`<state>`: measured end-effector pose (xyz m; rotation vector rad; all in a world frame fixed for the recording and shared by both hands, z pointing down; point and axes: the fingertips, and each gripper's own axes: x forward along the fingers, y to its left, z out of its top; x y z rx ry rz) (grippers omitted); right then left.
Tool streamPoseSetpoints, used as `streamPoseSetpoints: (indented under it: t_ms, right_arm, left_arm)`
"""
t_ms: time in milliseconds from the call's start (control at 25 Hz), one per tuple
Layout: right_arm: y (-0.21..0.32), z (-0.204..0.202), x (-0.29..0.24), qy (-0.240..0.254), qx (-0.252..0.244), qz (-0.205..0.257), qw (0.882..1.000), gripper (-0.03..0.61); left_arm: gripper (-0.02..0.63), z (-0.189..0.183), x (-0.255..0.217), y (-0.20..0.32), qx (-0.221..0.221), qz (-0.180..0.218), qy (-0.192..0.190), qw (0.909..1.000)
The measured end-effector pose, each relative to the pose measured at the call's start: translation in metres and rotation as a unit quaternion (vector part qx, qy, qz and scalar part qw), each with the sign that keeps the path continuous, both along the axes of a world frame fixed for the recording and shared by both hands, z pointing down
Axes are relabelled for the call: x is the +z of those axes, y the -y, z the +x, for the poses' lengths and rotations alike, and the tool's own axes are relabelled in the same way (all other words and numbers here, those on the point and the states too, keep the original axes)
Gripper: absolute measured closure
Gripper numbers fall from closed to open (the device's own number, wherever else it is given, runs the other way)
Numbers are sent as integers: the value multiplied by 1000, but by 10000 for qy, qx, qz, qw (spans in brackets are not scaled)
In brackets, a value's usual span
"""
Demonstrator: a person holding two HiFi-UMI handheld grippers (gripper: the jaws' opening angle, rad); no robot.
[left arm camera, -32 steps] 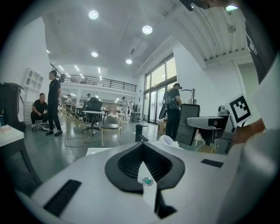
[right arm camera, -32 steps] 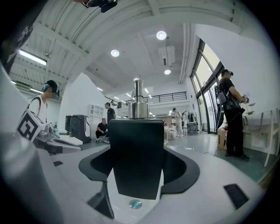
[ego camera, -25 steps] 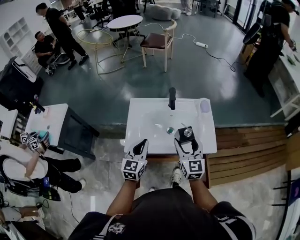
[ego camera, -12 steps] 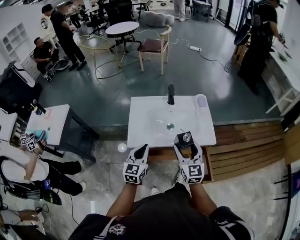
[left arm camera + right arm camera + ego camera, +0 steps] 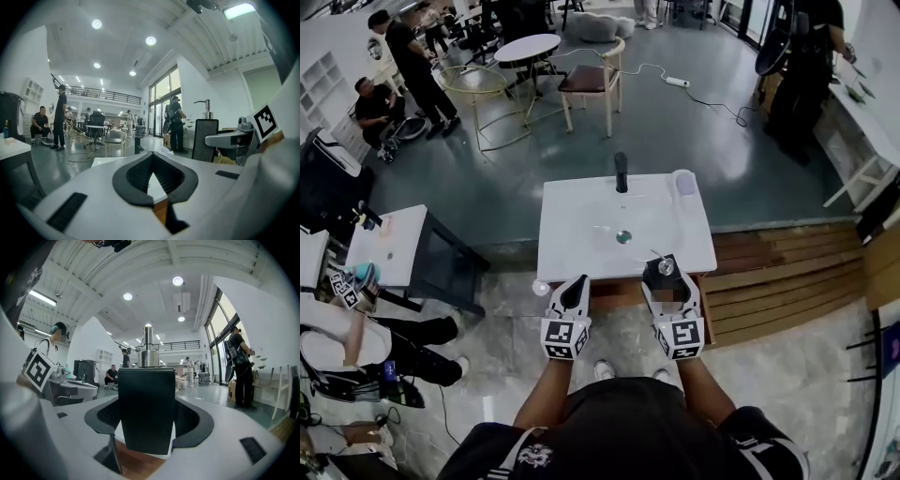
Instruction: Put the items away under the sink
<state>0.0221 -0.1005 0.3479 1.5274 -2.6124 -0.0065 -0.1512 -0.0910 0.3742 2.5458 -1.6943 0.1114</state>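
Black pump bottle [image 5: 146, 408] gripped by R tool [image 5: 664, 269], L tool [image 5: 575, 285] pinched closed, below basin [image 5: 572, 225] hidden

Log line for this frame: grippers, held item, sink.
left gripper: shut, empty | right gripper: shut on dispenser, upright | sink: just ahead of both | stow: not yet done

The dispenser [image 5: 665, 268] is mostly hidden (head view) inside the right claw [image 5: 665, 278].
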Motion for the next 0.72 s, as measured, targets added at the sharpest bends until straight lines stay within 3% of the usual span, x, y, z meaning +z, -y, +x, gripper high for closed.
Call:
streamPoseSetpoints:
  t_ms: [520, 720]
  right_arm:
    - [15, 61, 14, 50, -200, -29, 9998, 249]
    - [18, 69, 37, 116, -151, -62, 9998, 249]
  left_arm:
    - [607, 84, 12, 2, -379, -64, 64, 9992]
    - [607, 91, 35, 3, -523, -178, 70, 9984]
